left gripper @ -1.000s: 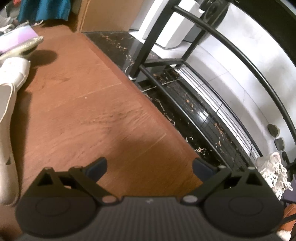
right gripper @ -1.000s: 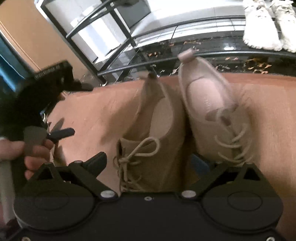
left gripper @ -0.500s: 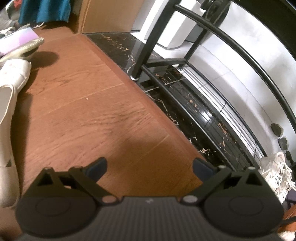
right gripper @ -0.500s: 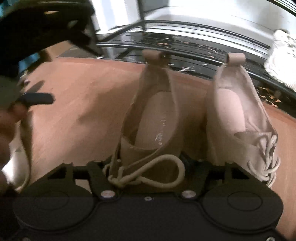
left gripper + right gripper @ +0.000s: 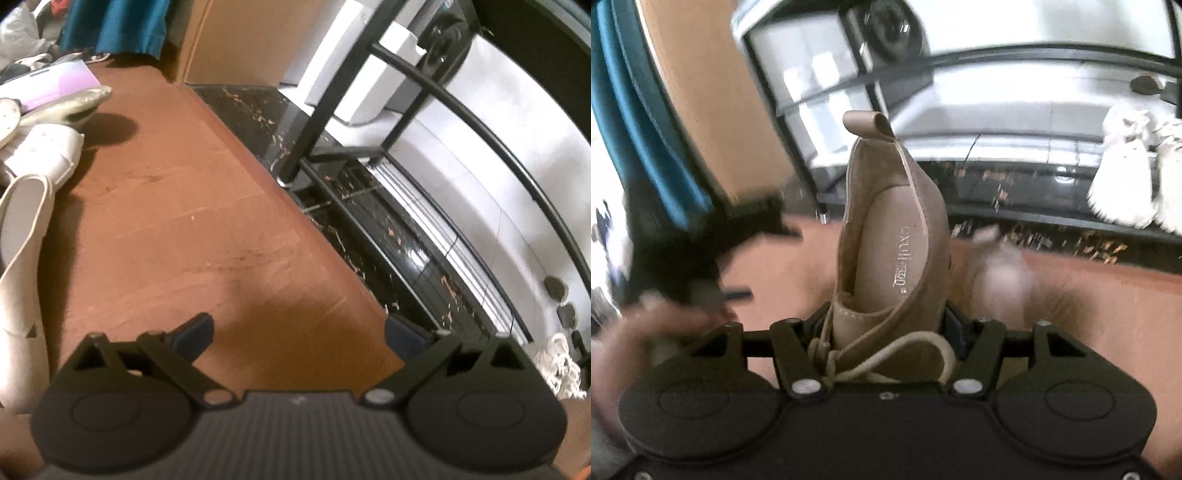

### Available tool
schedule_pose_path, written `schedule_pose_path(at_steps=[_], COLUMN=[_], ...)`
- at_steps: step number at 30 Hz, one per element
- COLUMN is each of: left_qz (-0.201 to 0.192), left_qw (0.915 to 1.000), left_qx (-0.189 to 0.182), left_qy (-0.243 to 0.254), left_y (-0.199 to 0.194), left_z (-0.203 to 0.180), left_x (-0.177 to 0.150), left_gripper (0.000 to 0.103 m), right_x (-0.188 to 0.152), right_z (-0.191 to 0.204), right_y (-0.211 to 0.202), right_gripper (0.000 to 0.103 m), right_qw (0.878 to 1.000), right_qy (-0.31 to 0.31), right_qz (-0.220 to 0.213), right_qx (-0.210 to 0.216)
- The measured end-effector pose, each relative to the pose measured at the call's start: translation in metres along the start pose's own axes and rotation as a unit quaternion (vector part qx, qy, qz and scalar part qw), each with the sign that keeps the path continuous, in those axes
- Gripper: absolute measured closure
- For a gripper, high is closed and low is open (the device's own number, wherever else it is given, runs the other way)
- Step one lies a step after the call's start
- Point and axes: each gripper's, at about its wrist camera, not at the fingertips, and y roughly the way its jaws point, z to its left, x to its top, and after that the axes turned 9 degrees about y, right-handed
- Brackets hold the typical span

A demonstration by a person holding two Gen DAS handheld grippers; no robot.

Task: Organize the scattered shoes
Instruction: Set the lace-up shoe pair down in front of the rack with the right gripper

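Note:
My right gripper point(image 5: 886, 325) is shut on a tan suede lace-up shoe point(image 5: 897, 251) and holds it lifted, heel loop pointing away toward the black metal shoe rack point(image 5: 997, 218). Its blurred mate point(image 5: 1004, 273) lies on the brown wooden floor to the right. A pair of white sneakers point(image 5: 1126, 177) sits on the rack's lower shelf. My left gripper point(image 5: 299, 332) is open and empty above the wooden floor point(image 5: 184, 229). White shoes point(image 5: 22, 258) lie at the left edge of the left wrist view; the rack point(image 5: 424, 206) runs along the right.
A cardboard box point(image 5: 236, 40) and a teal cloth point(image 5: 110, 26) stand at the back. A white box point(image 5: 354, 74) sits behind the rack. A silver pointed shoe point(image 5: 70, 107) lies at the far left. White sneaker laces point(image 5: 561, 365) show low on the rack.
My right gripper has closed on the left tan shoe and lifted it off the floor. The mate stayed down. My left gripper has drifted slightly, still open.

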Motion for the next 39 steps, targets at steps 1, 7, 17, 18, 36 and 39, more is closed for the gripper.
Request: schedule_pose_path(at_steps=[1, 7, 17, 18, 36, 39], left_qz=[0.002, 0.012, 0.019, 0.020, 0.121, 0.116], left_qw=[1.0000, 0.9997, 0.9989, 0.9988, 0.9866, 0.9860], left_qx=[0.000, 0.002, 0.013, 0.014, -0.045, -0.044], left_qy=[0.005, 0.020, 0.040, 0.042, 0.101, 0.112], left_y=[0.001, 0.005, 0.007, 0.007, 0.032, 0.030], left_z=[-0.002, -0.006, -0.014, -0.015, -0.043, -0.046], left_x=[0.000, -0.002, -0.007, -0.008, -0.028, -0.028], left_gripper=[0.004, 0.004, 0.004, 0.004, 0.001, 0.001], right_x=[0.010, 0.031, 0.001, -0.003, -0.015, -0.009], right_z=[-0.007, -0.063, -0.152, -0.154, -0.091, -0.082], right_y=[-0.015, -0.039, 0.031, 0.039, 0.056, 0.033], right_gripper=[0.041, 0.041, 0.041, 0.041, 0.010, 0.006], right_qw=[1.000, 0.993, 0.985, 0.985, 0.987, 0.985], right_qy=[-0.006, -0.058, -0.018, -0.019, 0.034, 0.041], right_qz=[-0.015, -0.025, 0.076, 0.087, 0.051, 0.020], right_qx=[-0.005, -0.102, -0.151, -0.150, -0.150, -0.166])
